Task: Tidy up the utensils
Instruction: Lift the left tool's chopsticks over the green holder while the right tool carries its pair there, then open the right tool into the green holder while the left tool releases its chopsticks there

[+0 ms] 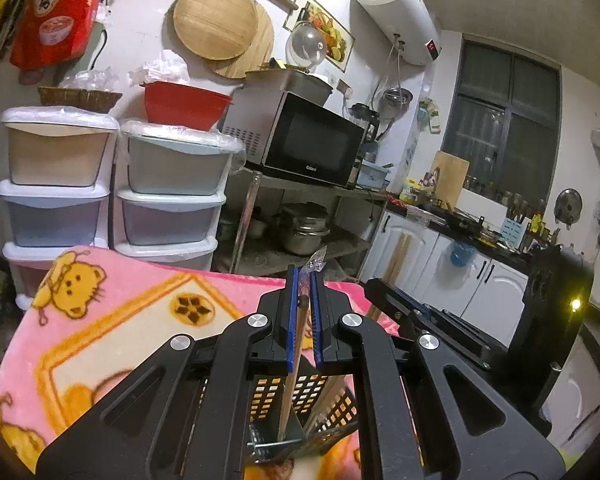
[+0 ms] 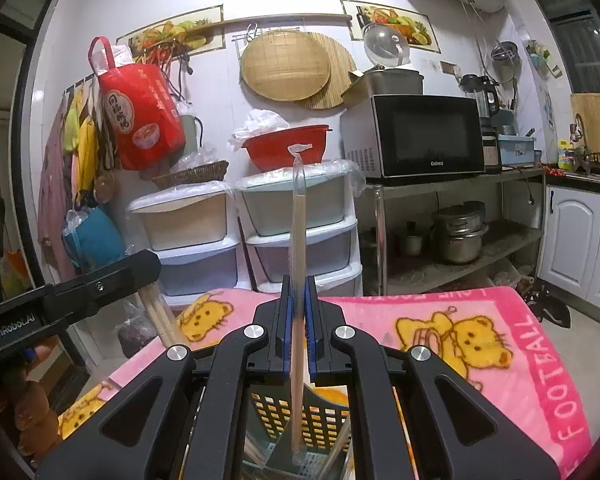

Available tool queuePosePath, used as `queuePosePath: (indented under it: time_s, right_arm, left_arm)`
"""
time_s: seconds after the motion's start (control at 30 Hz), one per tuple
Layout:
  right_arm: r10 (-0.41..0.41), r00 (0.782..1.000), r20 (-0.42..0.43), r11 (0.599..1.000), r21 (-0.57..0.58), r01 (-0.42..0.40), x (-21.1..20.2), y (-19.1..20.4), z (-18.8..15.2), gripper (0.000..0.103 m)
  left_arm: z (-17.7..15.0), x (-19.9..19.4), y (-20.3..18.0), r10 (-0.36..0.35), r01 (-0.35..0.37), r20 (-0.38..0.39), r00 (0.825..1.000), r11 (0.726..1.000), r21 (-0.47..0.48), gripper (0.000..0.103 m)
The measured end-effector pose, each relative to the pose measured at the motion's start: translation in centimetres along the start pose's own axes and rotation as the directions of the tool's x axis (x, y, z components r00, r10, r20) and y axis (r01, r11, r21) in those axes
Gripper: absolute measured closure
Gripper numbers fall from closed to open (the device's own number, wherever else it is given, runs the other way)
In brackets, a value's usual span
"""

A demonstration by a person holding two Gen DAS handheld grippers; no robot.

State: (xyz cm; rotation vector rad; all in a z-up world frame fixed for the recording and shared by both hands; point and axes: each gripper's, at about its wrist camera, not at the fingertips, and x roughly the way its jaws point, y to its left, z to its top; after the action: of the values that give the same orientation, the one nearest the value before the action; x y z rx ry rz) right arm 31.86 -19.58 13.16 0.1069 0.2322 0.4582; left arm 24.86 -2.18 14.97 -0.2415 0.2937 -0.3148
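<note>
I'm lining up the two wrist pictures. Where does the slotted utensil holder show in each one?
Left wrist: utensil holder at bottom centre, below the shut left hand-held gripper.
Right wrist: utensil holder at bottom centre, below the right hand-held gripper.
Shared landmark: microwave.

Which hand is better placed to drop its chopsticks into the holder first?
Marginally the left gripper: its chopsticks already reach down inside the black perforated holder. The right gripper grips wrapped chopsticks mostly above it.
</note>
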Motion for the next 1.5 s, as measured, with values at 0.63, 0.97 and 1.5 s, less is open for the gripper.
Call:
queuePosePath:
  time_s: [0.63, 0.97, 1.5]
  right_arm:
    - [-0.023, 0.995, -0.099, 0.998, 0.062, 0.029, 0.9, -1.4, -2.9, 0.083]
    - [-0.039, 0.990, -0.136, 0.993, 0.104, 0.053, -0.8, -2.5, -3.7, 0.076]
    - [-0.075, 0.962, -0.264, 0.989, 0.107, 0.107, -2.9, -2.8, -5.3, 0.069]
  left_arm:
    - [-2.6, 1.8, 0.4, 0.031, -0.030, -0.097, 0.995, 1.000, 0.009, 0.099]
    - [-3.1, 1.3, 0.8, 0.035, -0.037, -0.119, 0.992, 0.999, -0.016, 0.095]
    - [-3.6, -1.0, 1.3, 0.041, -0.046, -0.123, 0.992, 0.998, -0.036, 0.058]
